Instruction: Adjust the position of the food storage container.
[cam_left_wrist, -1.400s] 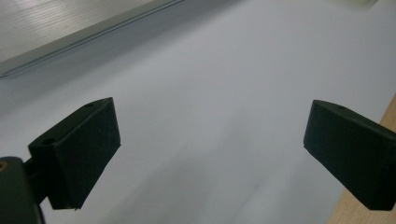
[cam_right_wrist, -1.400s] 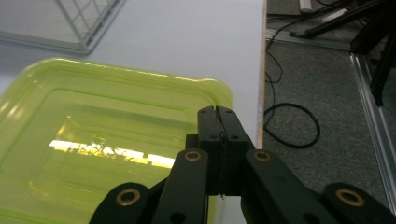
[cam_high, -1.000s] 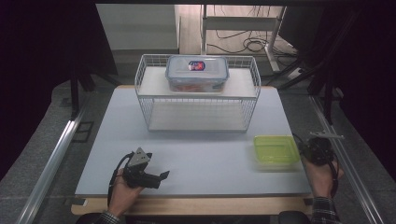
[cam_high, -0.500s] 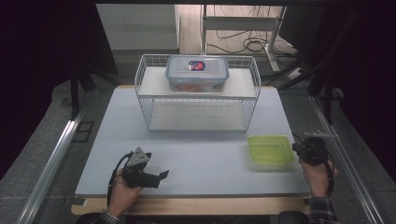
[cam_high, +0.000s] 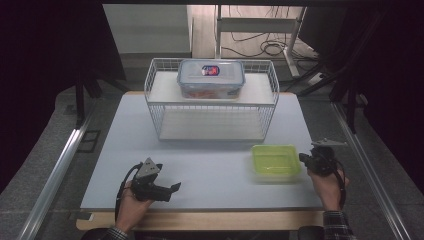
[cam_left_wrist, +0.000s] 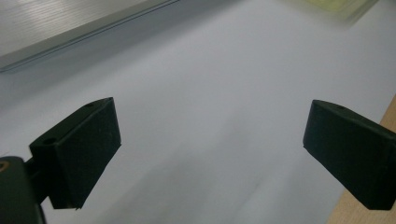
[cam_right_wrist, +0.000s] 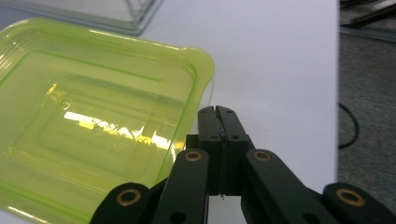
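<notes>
At the near edge of a pale grey desk (cam_high: 210, 165), seen from the high view, a person's two hands each hold a black gripper. The left gripper (cam_high: 167, 189) sits low on the desk near the front left, lying on its side and pointing to the right; in its own view its two fingers (cam_left_wrist: 84, 149) stand wide apart with bare desk surface between them — open and holding nothing.

To the right, the right gripper (cam_high: 305, 159) is held upright in the hand, just beside the right edge of a yellow-green translucent plastic container (cam_high: 276, 162). In the right gripper view its fingers (cam_right_wrist: 217, 122) are pressed flat together, closed on nothing, with their tips right at the container's rounded corner (cam_right_wrist: 93, 116); whether they touch its rim cannot be told. The container is shallow, square with rounded corners and empty, and it rests flat on the desk toward the front right.

Farther back, at the middle of the desk, stands a white wire basket rack (cam_high: 212, 125) — on its upper shelf rests a clear lidded food box (cam_high: 211, 77) with a blue and red label. Beyond the desk, cables (cam_high: 265, 47) lie on the floor.
</notes>
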